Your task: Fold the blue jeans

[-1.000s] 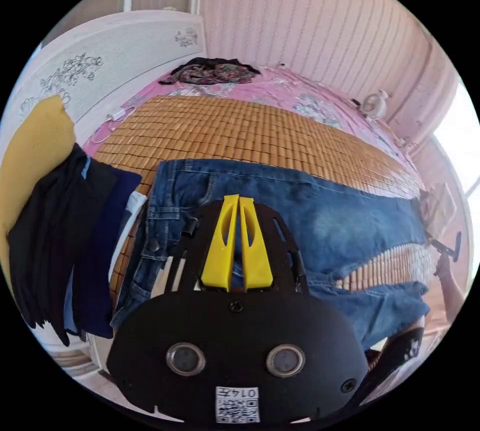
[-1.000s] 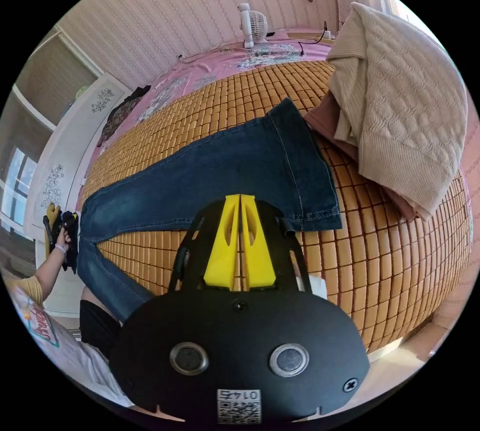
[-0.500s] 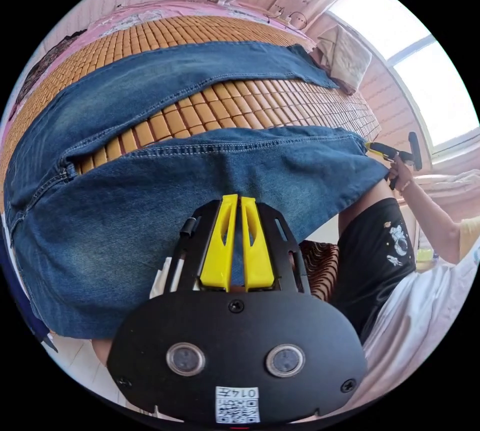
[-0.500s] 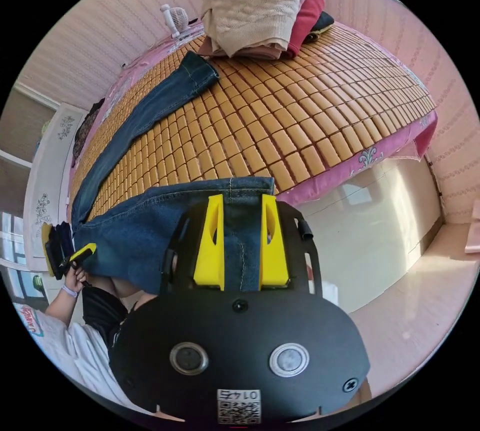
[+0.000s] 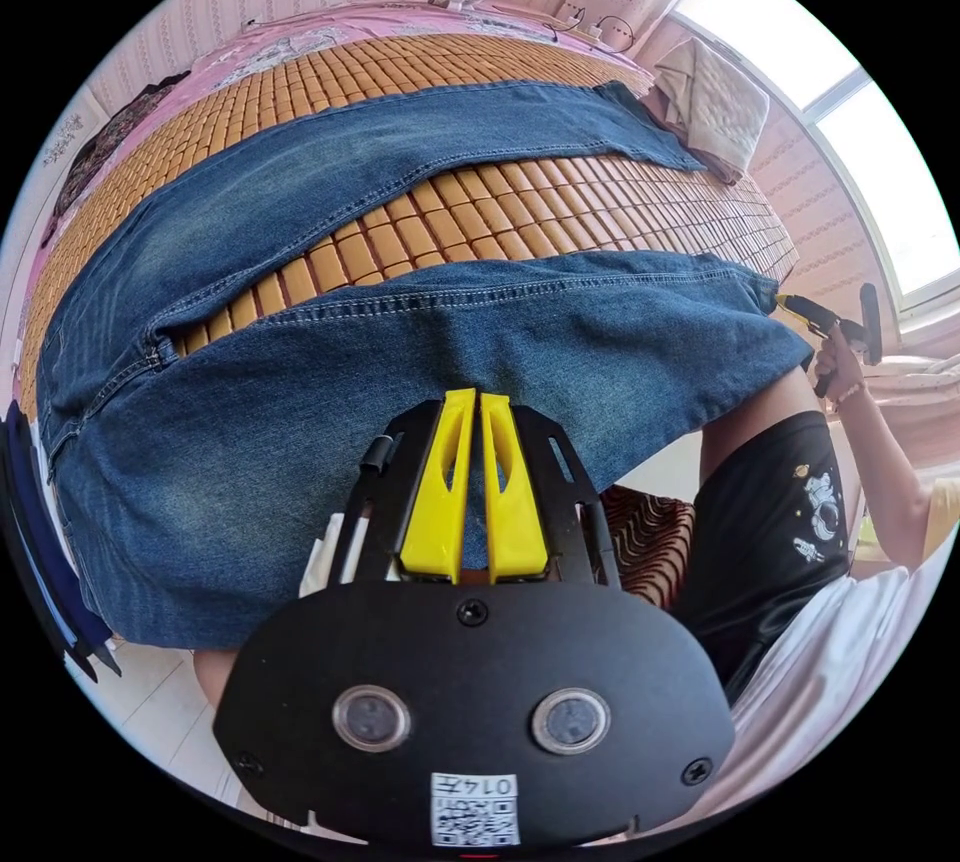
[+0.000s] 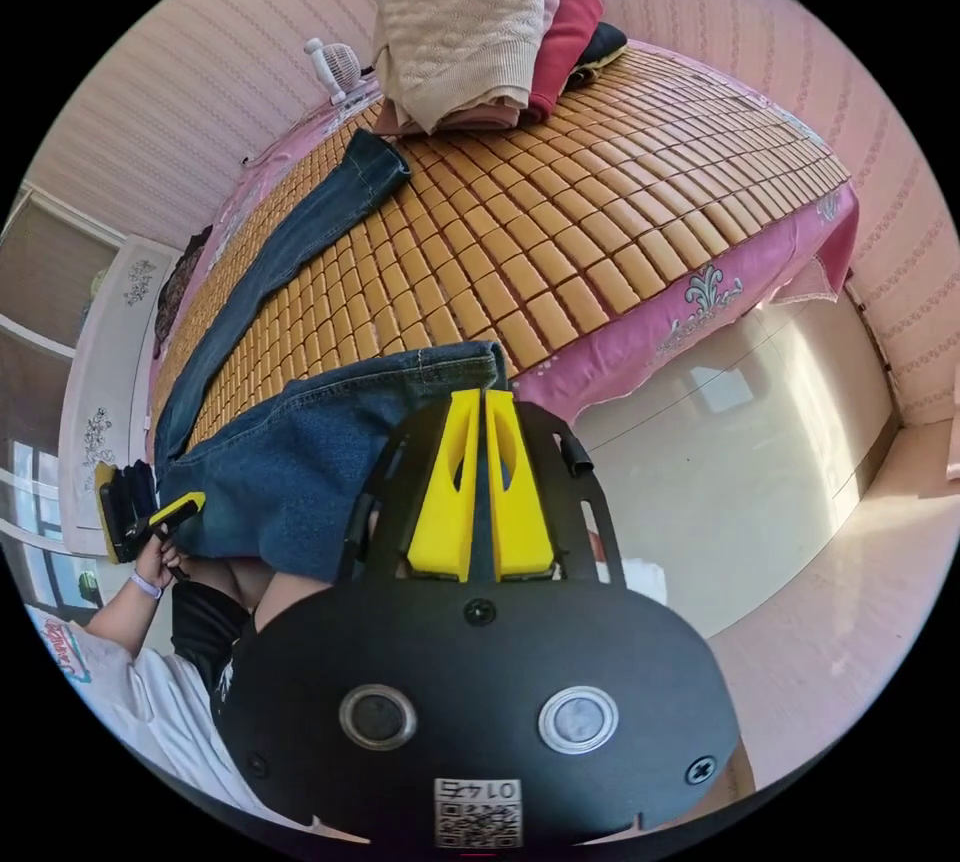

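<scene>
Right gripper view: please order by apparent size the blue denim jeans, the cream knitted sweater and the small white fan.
1. Blue denim jeans
2. Cream knitted sweater
3. Small white fan, farthest away, so its look deceives.

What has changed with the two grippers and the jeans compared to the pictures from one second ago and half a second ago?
The right gripper, open around the near leg's hem half a second ago, has shut on the jeans. The left gripper, a second ago over the waist, is shut on the near leg's edge. The far leg stays flat on the mat, by the folded pile.

Bare mat point(image 6: 620, 232) lies open beside the jeans point(image 6: 300, 462); stacked clothes point(image 6: 480, 32) block its far end.
</scene>
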A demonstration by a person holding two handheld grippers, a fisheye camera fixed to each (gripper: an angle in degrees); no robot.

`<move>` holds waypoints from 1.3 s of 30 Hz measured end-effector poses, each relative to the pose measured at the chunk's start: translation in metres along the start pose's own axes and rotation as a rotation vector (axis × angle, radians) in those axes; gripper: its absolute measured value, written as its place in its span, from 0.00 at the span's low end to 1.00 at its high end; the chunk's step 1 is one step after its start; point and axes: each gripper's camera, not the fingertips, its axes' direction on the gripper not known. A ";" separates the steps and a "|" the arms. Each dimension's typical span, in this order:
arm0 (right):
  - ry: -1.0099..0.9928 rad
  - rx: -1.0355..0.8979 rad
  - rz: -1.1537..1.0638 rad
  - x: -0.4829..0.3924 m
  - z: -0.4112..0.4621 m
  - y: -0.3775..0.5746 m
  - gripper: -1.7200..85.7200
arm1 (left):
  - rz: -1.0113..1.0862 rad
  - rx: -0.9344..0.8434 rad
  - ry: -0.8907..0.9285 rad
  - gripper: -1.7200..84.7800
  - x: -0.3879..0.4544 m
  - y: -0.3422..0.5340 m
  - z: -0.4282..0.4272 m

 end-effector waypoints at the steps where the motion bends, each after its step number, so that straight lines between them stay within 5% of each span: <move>1: -0.026 0.013 -0.022 0.001 -0.006 -0.003 0.03 | 0.001 0.001 0.000 0.01 0.000 0.000 0.000; 11: -0.167 0.270 -0.090 -0.007 -0.061 -0.094 0.02 | -0.029 0.051 0.027 0.01 0.000 -0.014 -0.007; 21: 0.027 0.049 -0.011 0.019 0.010 -0.126 0.10 | -0.019 0.024 -0.007 0.01 -0.006 -0.011 0.019; 27: -0.079 0.065 0.307 0.094 0.004 -0.068 0.13 | -0.028 0.026 -0.010 0.01 -0.009 -0.003 0.023; 33: -0.506 0.158 0.605 0.171 0.013 -0.026 0.14 | -0.044 0.036 -0.017 0.01 -0.014 0.006 0.026; 39: -0.418 0.163 0.683 0.181 0.011 -0.011 0.21 | -0.075 0.059 0.011 0.01 -0.026 0.018 0.028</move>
